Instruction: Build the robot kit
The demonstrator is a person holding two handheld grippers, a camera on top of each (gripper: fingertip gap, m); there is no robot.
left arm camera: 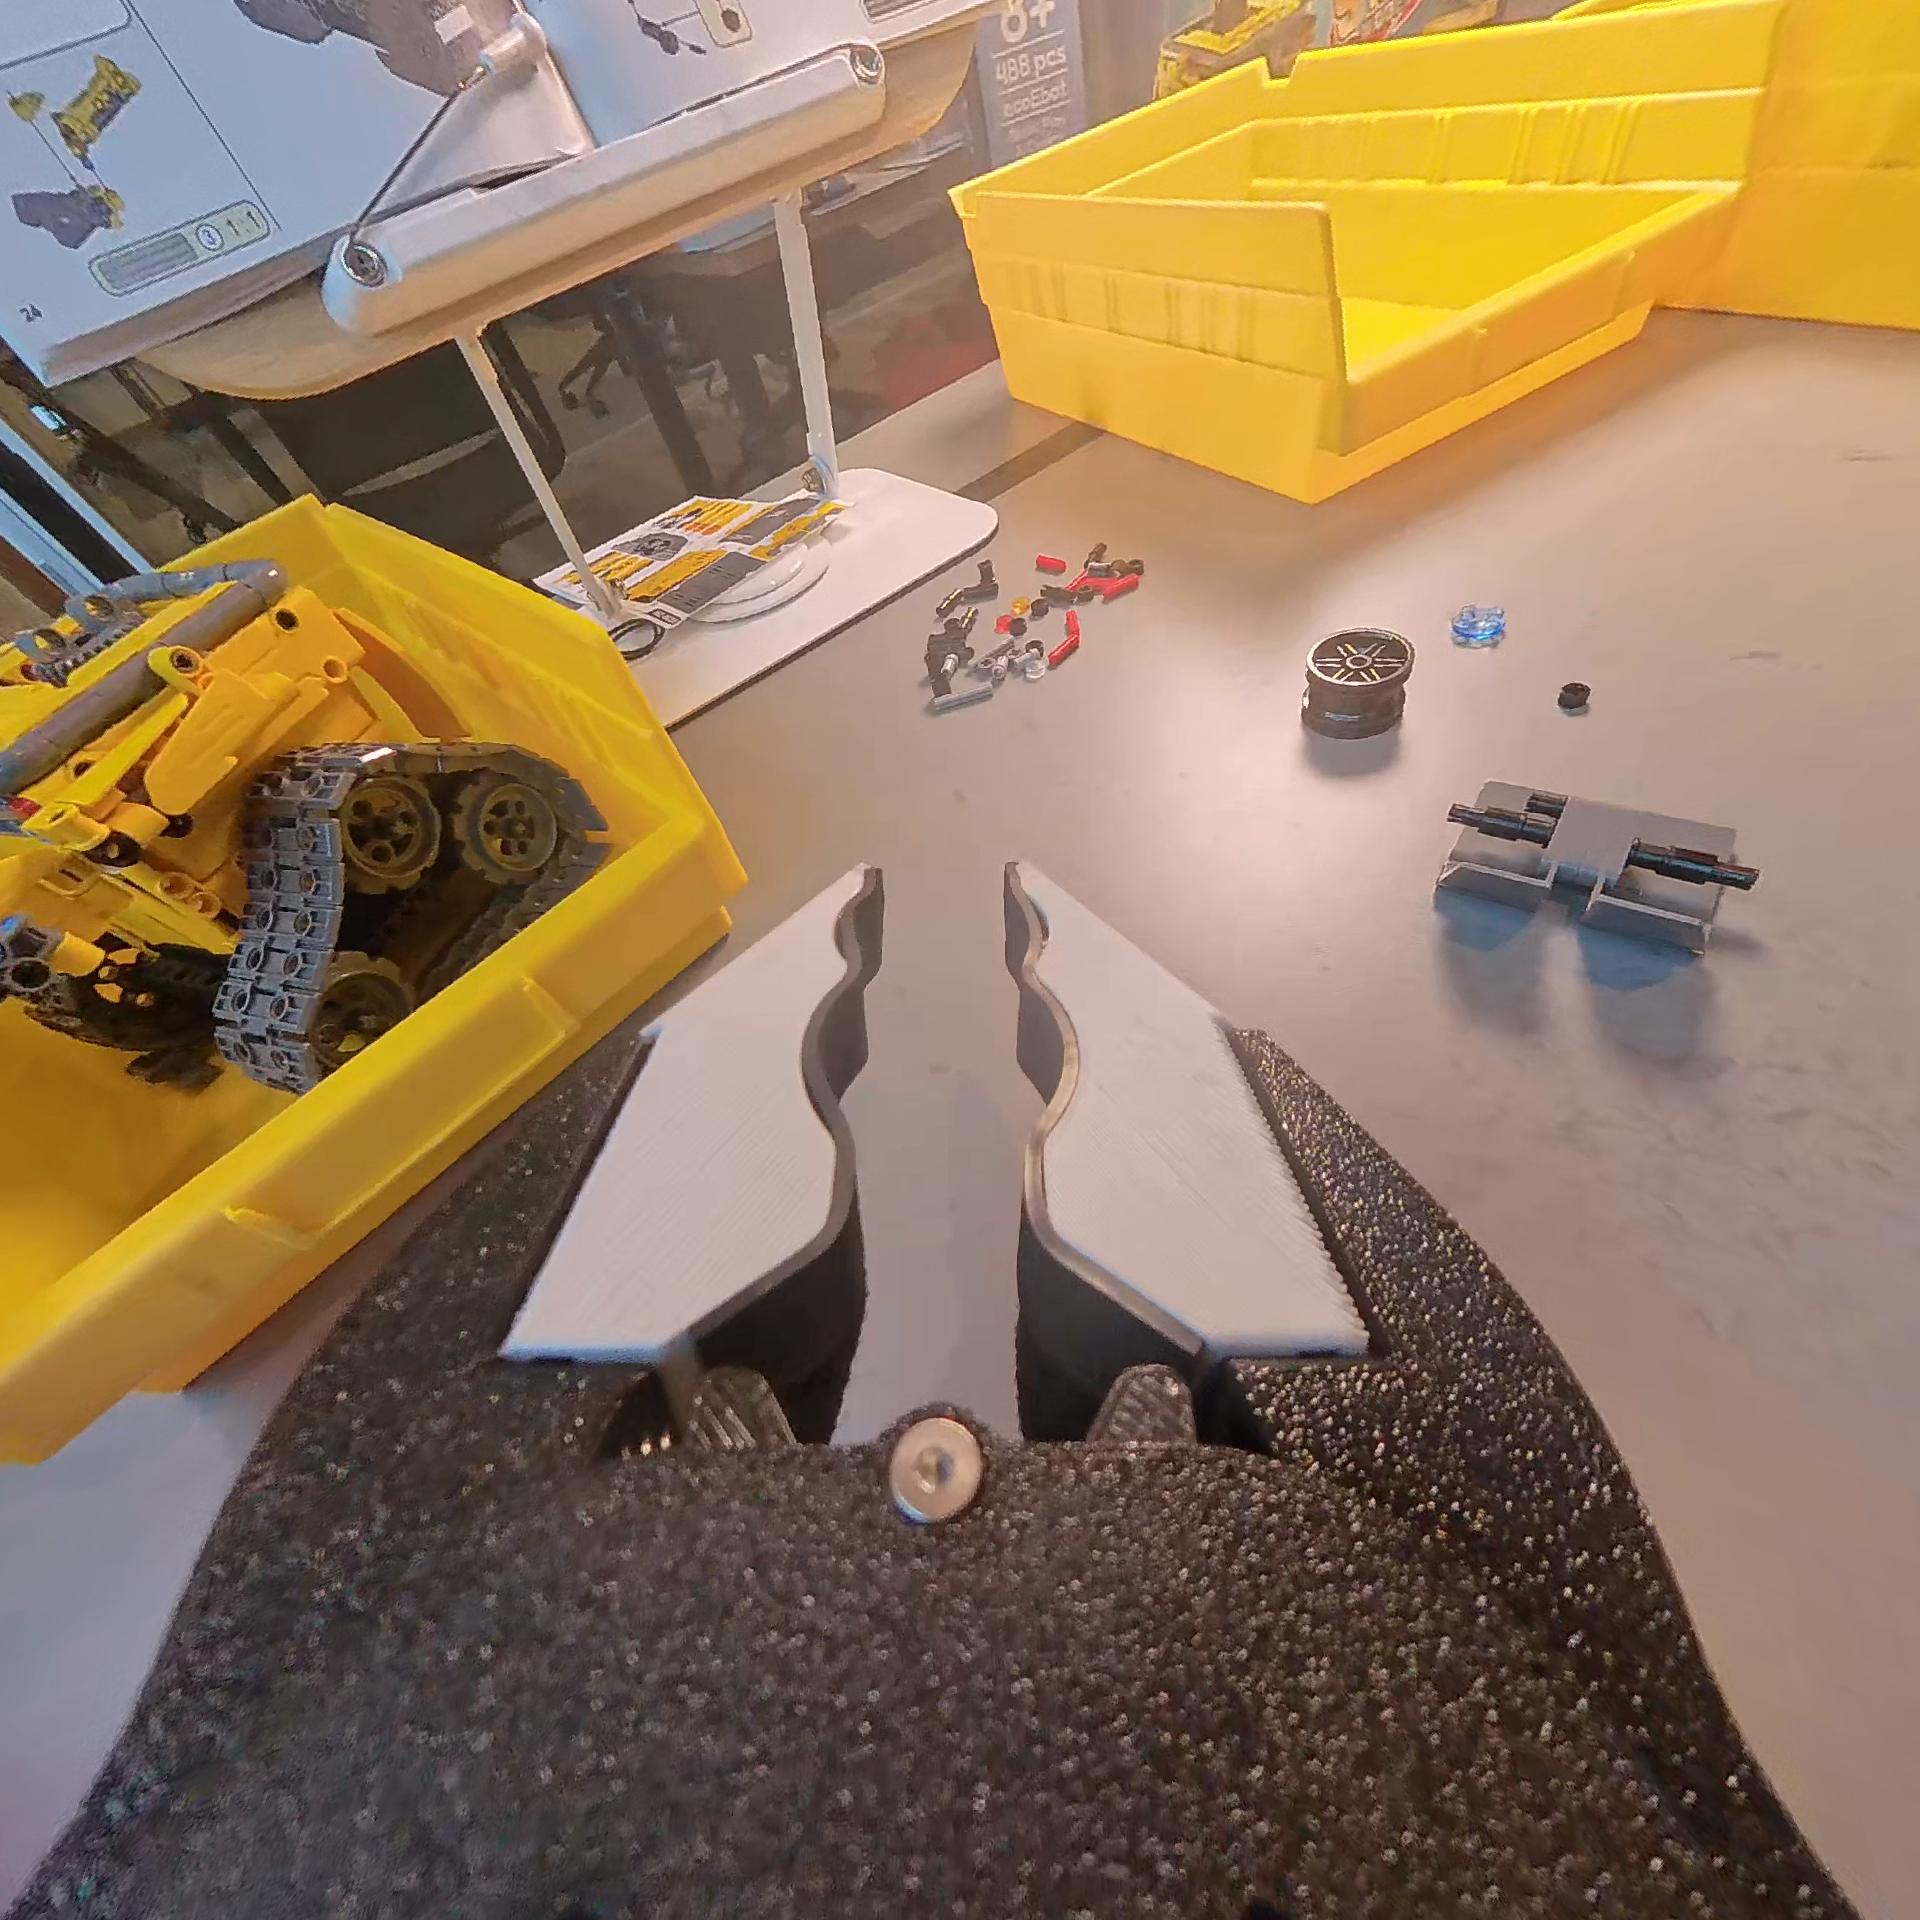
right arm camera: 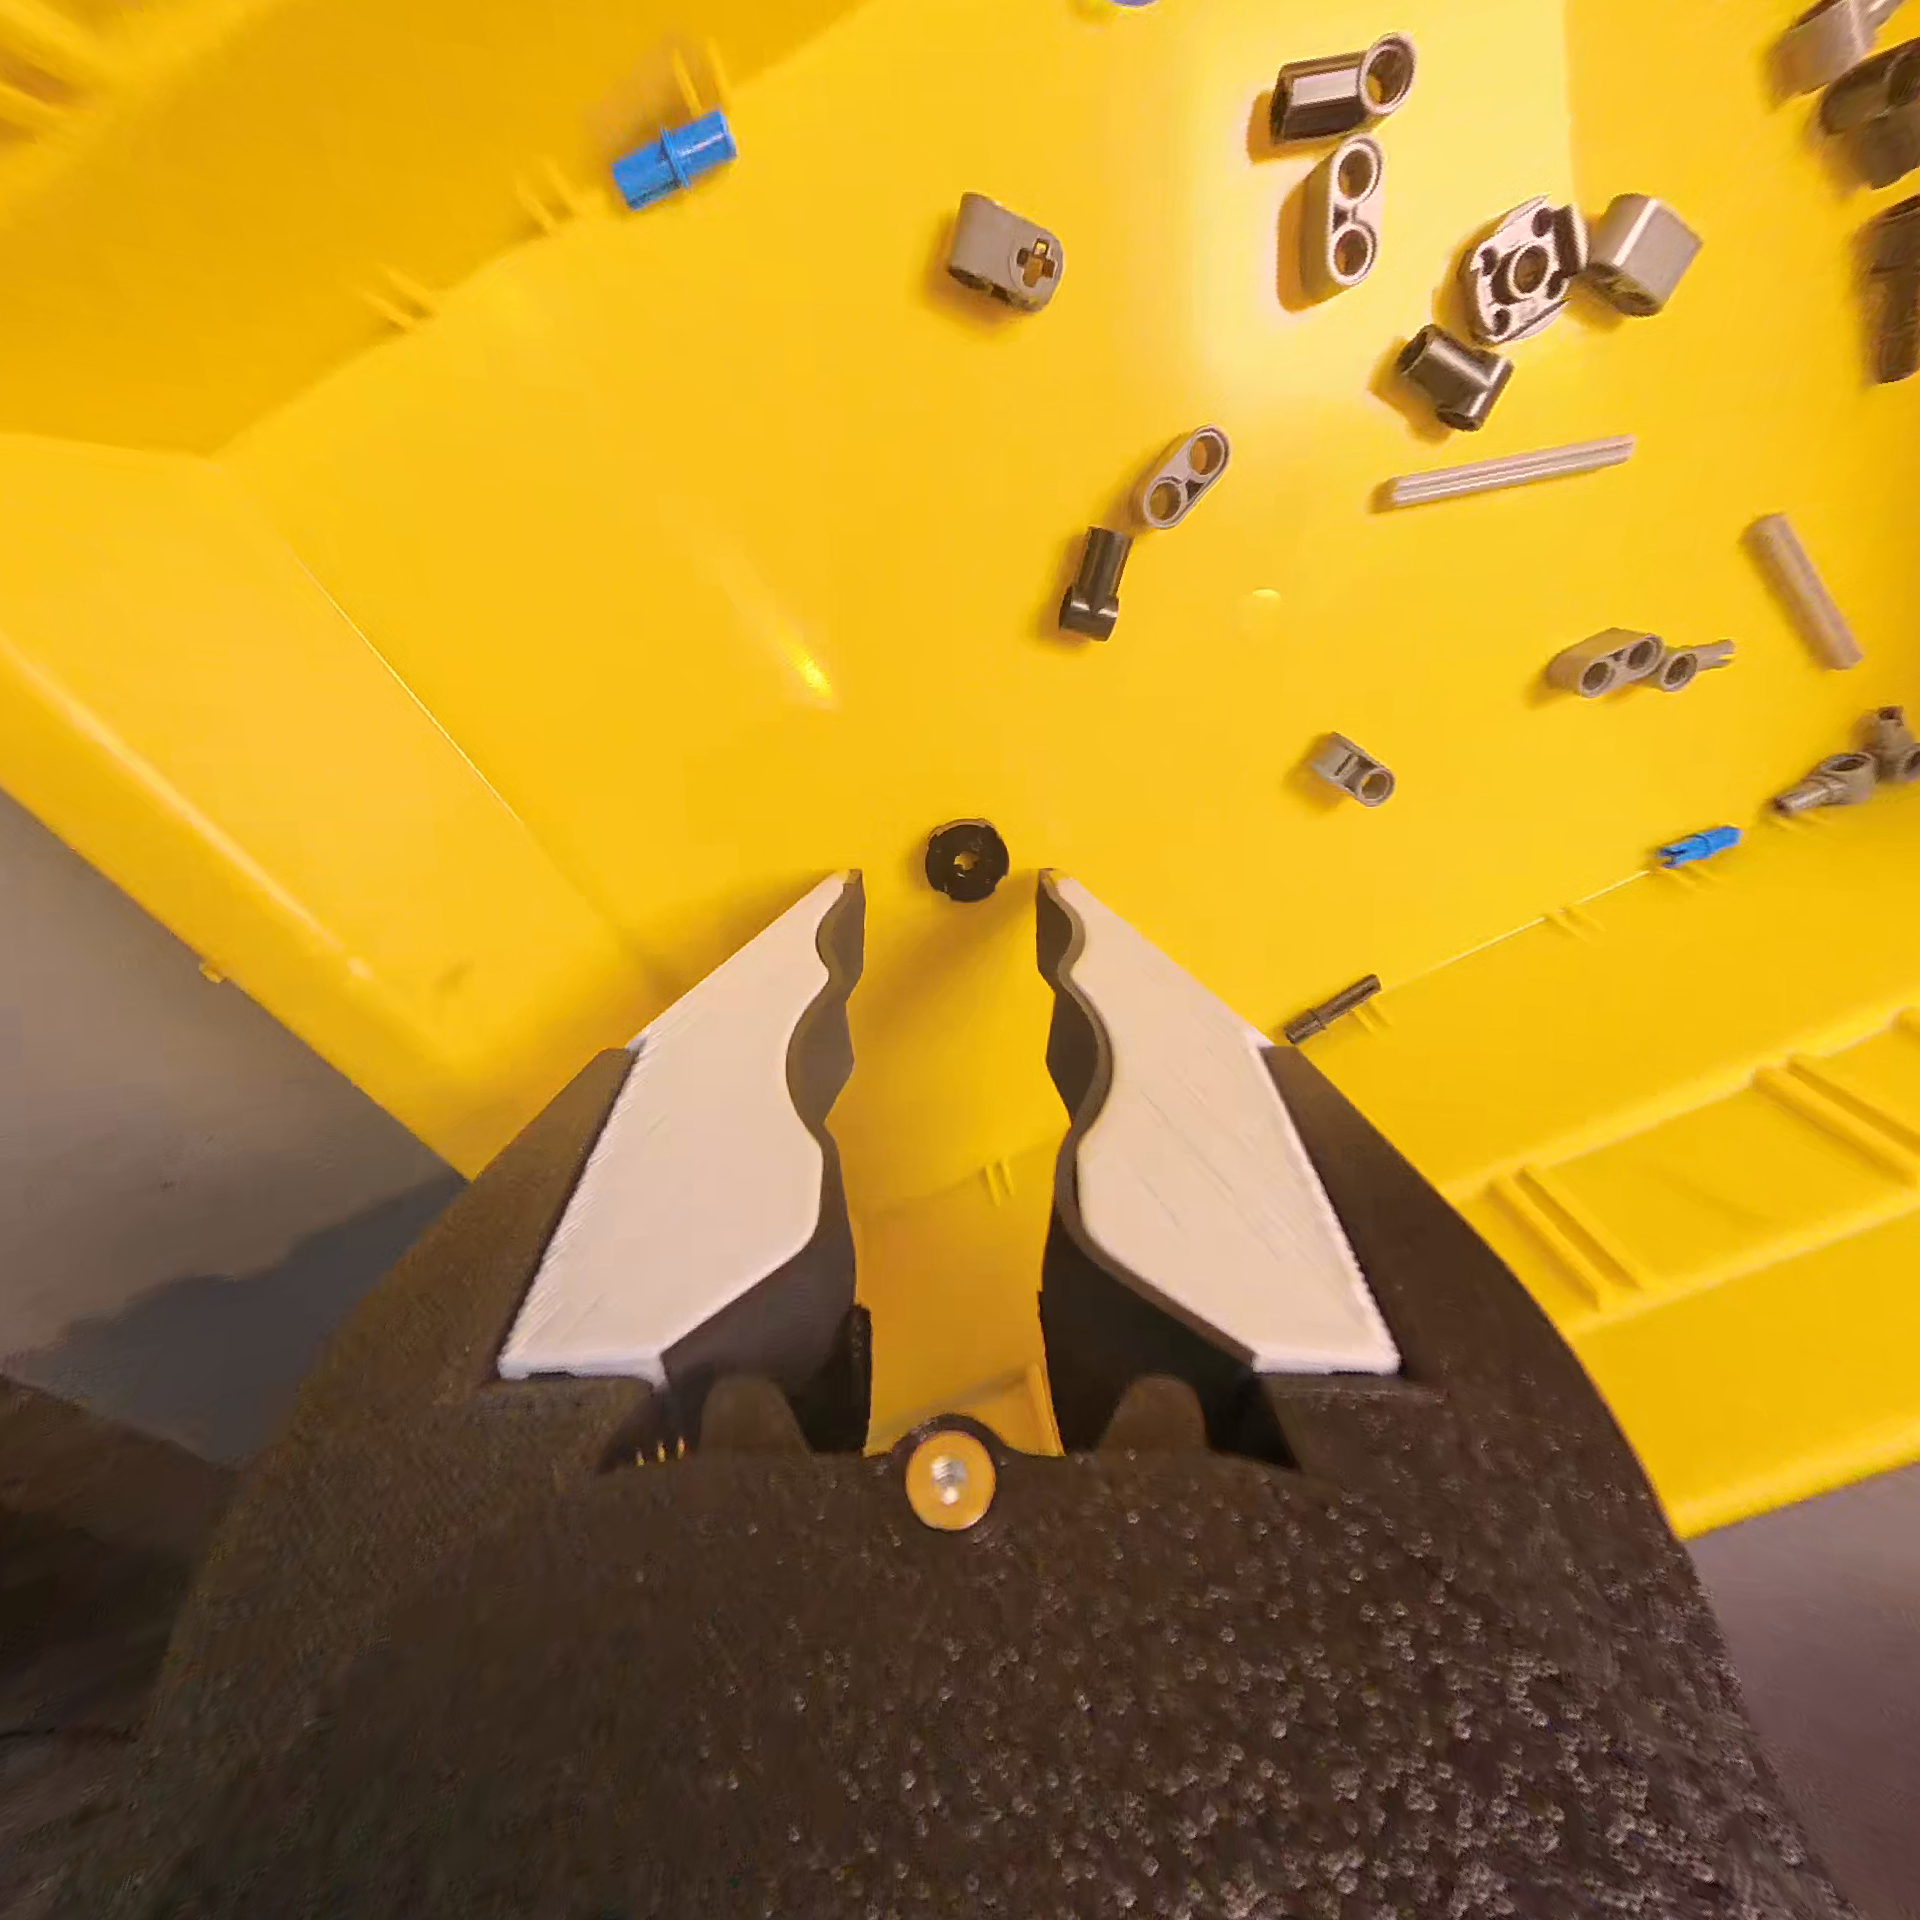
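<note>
Over the matte grey table, your left gripper hangs spread and empty, its ribbed pale fingers edged in wavy black rubber. Just left sits a glossy yellow bin holding a tracked yellow model. Ahead lie a spoked black wheel, a grey bracket with black pins, scattered small pieces and a booklet stand.

Your right gripper is spread inside a yellow parts bin, a round black bush just past its tips. Grey connectors and a blue pin lie beyond. I leave printed text unread.
</note>
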